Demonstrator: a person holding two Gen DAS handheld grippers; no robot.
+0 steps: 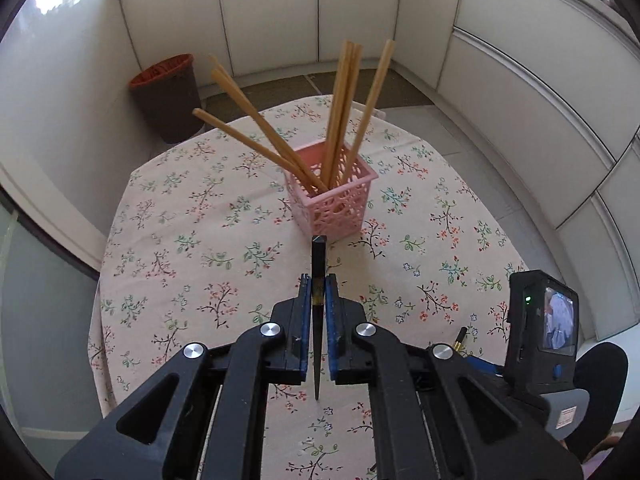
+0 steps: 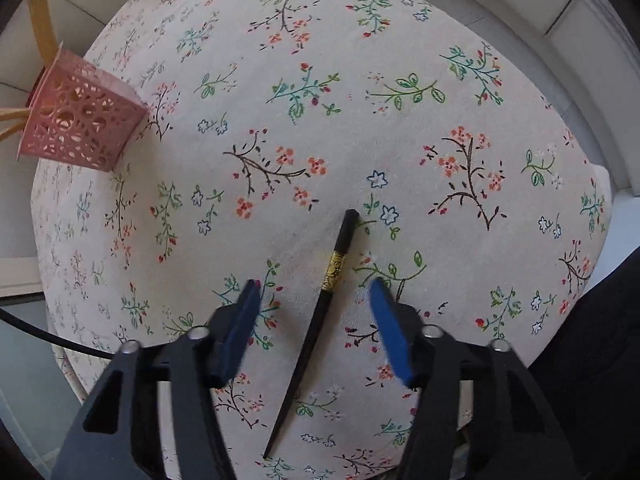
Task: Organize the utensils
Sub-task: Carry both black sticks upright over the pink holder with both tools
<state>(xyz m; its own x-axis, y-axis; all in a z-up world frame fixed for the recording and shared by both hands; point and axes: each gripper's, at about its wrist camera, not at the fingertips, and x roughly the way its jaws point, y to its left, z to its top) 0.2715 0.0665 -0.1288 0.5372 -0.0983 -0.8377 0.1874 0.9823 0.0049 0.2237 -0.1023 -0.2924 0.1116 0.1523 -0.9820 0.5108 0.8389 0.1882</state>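
Observation:
A pink lattice basket [image 1: 334, 200] stands mid-table and holds several wooden chopsticks [image 1: 340, 108]. My left gripper [image 1: 319, 286] is shut on a black chopstick [image 1: 318, 256] with a gold band, held above the cloth just short of the basket. In the right wrist view a second black chopstick [image 2: 320, 312] with a gold band lies on the floral tablecloth [image 2: 360, 140]. My right gripper [image 2: 314, 292] is open, its blue pads [image 2: 240, 324] on either side of that chopstick, not touching it. The basket [image 2: 80, 120] shows at the far left there.
A round table with a floral cloth [image 1: 200, 220]. A dark bin with a red rim [image 1: 168, 96] stands on the floor behind the table. White panelled walls surround it. My right gripper's body and screen [image 1: 548, 320] sit at the right in the left wrist view.

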